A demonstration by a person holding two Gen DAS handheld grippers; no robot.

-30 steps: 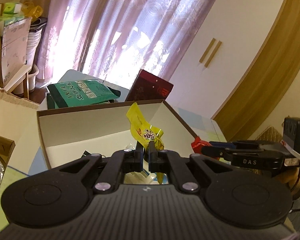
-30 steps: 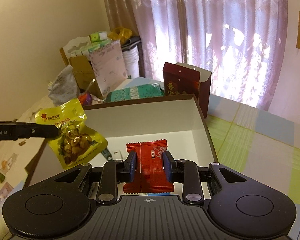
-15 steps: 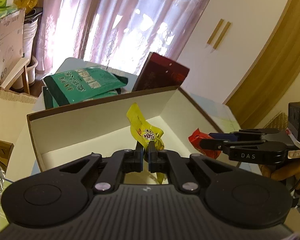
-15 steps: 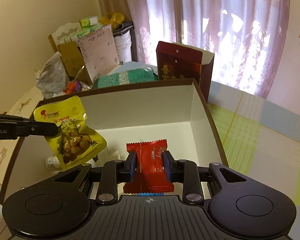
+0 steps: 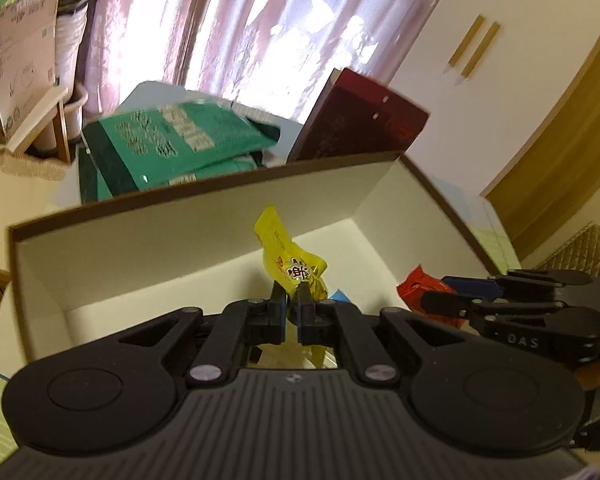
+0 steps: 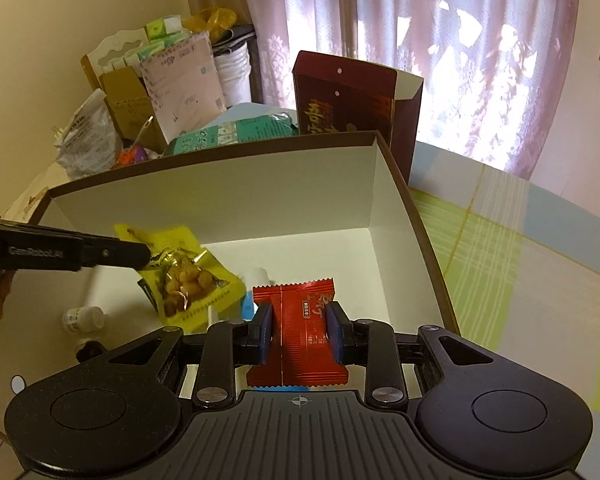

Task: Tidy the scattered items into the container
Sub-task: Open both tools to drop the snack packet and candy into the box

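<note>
My left gripper (image 5: 291, 304) is shut on a yellow snack packet (image 5: 290, 258) and holds it inside the open white box (image 5: 180, 236) with a brown rim. The packet (image 6: 188, 276) and the left gripper (image 6: 140, 254) also show in the right wrist view. My right gripper (image 6: 300, 322) is shut on a red candy wrapper (image 6: 300, 340) over the box (image 6: 340, 196). The right gripper (image 5: 428, 300) with the red wrapper (image 5: 418, 286) shows at the right of the left wrist view. A small white bottle (image 6: 82, 318) and a blue-white item (image 6: 247, 306) lie on the box floor.
A dark red carton (image 6: 348, 100) stands behind the box and green packets (image 5: 172, 140) lie beside it. Cardboard boxes and bags (image 6: 140, 96) pile up at the back left. A green-checked tablecloth (image 6: 520, 248) covers the table to the right.
Both grippers have moved forward and down over the box. The yellow packet now hangs lower inside it, tilted, and the red wrapper is above the box floor.
</note>
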